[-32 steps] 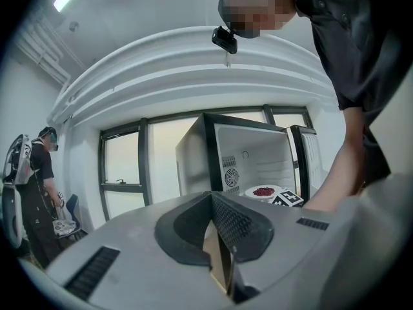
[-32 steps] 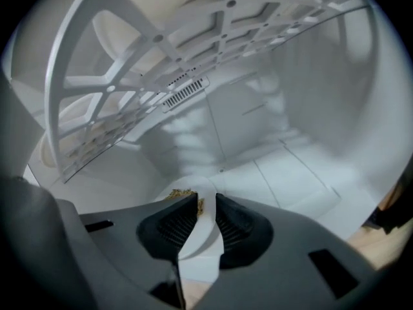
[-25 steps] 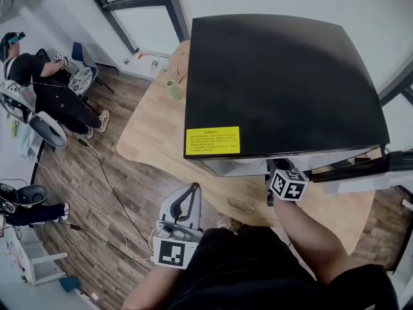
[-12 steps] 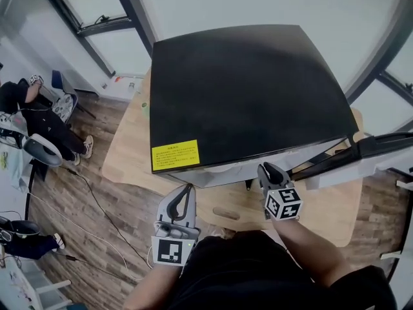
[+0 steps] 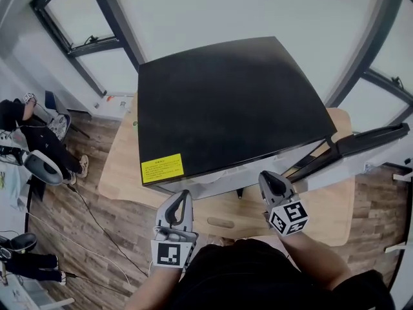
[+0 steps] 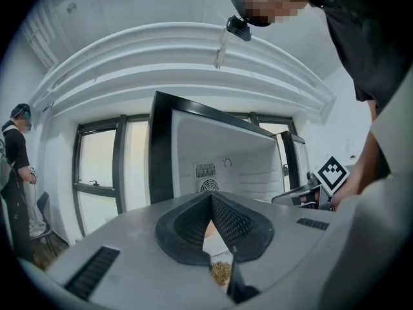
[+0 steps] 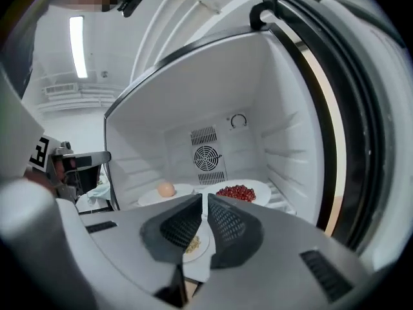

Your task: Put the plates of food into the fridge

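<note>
Inside, the berry plate (image 7: 240, 191) and the egg plate (image 7: 166, 190) sit side by side deep in the open fridge (image 7: 193, 102), which stands on the tabletop (image 5: 119, 166). The right gripper's (image 7: 204, 197) fingers, just closing, are a slit apart, empty; the left gripper's (image 6: 210, 197) meet, empty.

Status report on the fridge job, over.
Left tongs shut, empty. Right tongs just closing, slim gap, empty. Three plates inside open fridge. Nothing blocking.
</note>
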Demonstrator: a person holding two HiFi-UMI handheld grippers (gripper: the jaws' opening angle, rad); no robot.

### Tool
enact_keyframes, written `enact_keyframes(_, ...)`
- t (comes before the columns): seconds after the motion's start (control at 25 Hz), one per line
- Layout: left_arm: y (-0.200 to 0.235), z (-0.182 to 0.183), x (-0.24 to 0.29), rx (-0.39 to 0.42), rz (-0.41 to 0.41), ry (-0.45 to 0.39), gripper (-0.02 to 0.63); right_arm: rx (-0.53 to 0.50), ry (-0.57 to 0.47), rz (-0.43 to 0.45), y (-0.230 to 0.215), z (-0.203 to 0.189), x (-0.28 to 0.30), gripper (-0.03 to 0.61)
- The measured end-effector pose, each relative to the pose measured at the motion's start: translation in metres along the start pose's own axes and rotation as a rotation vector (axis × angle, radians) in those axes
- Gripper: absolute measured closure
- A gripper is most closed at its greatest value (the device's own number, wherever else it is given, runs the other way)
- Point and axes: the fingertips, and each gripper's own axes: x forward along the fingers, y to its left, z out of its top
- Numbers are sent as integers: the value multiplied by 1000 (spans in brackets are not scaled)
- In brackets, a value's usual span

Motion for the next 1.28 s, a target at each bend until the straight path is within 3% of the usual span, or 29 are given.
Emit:
enact_keyframes(0.68,-2,6,-1,-10,-12,-14,609,19,-49,-13,-6,36,-36,555)
enact_keyframes(0.84,-1,0,-4,29,-16,21,609,10,-52,-28,-6,36,-38,555)
enact_keyframes(1.28,-4,7,-2,41,-21,-8,609,-8,-59,-54,-15,43,-45,555)
